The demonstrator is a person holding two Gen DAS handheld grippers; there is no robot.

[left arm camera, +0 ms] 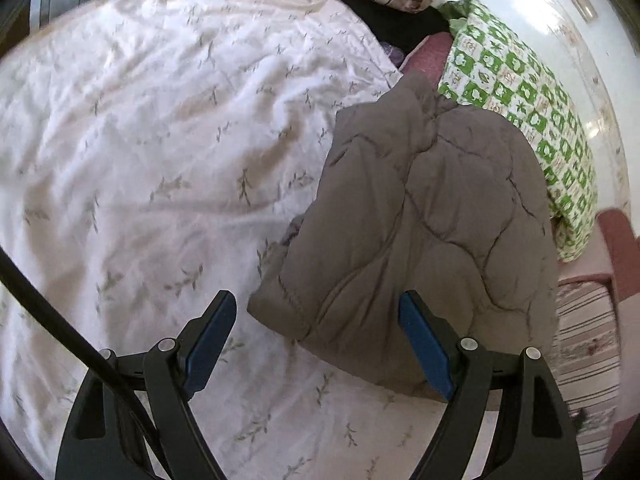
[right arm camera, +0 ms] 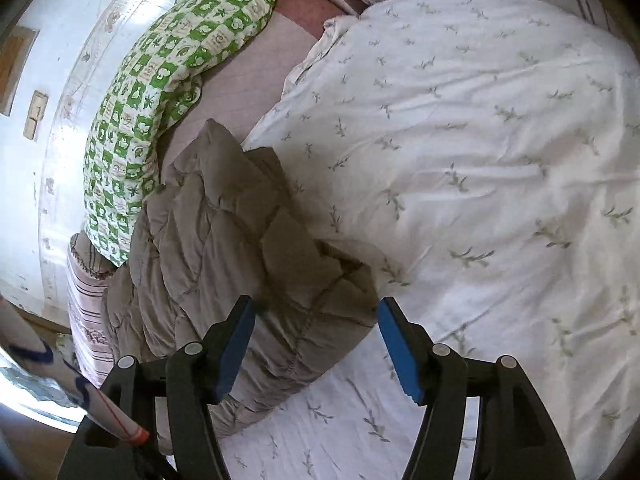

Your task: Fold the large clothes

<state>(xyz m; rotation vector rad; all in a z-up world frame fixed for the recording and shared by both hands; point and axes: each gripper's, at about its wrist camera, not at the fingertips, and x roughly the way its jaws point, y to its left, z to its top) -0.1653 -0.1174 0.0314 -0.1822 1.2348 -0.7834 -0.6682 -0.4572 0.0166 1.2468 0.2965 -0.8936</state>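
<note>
The bed (left arm camera: 140,140), under a white sprigged quilt, is carrying everything. The grey quilted coat (left arm camera: 420,220) is lying bundled at its edge, at about three o'clock in the left wrist view, beside the green checked pillow (left arm camera: 532,120). Both left tongs (left arm camera: 316,340) and right tongs (right arm camera: 316,344) are hovering apart, gripping nothing. The fold looks nearly finished; next probably calls for pinching the near hem.

the left wrist view is taken from above the bed, facing down and forward along the left gripper (left arm camera: 318,340), with the taupe quilted garment (left arm camera: 432,216) close ahead to its right. the right wrist view is taken from the opposite side, facing down along the right gripper (right arm camera: 316,348). garment (right arm camera: 224,248), white leaf-print duvet (left arm camera: 160,140) (right arm camera: 480,140) and green checked pillow (left arm camera: 532,120) (right arm camera: 160,92) are shared.
</note>
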